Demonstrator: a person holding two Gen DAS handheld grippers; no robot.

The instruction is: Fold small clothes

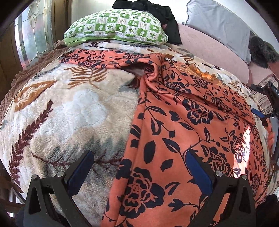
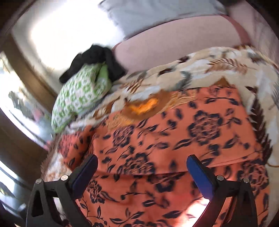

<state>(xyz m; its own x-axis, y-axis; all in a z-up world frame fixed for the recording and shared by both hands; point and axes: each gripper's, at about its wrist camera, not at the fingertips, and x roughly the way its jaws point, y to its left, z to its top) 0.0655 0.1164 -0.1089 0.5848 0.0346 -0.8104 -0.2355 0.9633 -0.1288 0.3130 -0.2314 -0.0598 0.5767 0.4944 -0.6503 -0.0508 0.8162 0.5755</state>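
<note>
An orange garment with dark navy flowers (image 1: 183, 132) lies spread on a plush leaf-patterned blanket (image 1: 73, 108); one sleeve stretches left at the far side and the cloth bunches near the middle. My left gripper (image 1: 139, 157) is open and empty, hovering above the garment's left edge. My right gripper (image 2: 142, 162) is open and empty, hovering above the garment (image 2: 174, 139); this view is blurred. The right gripper also shows at the right edge of the left wrist view (image 1: 266, 108).
A green-and-white pillow (image 1: 115, 28) lies at the blanket's far end with black clothing (image 1: 157, 12) on it. A pink sofa back (image 1: 209, 45) and a grey cushion (image 1: 223, 22) are behind. A window (image 1: 33, 31) is at the left.
</note>
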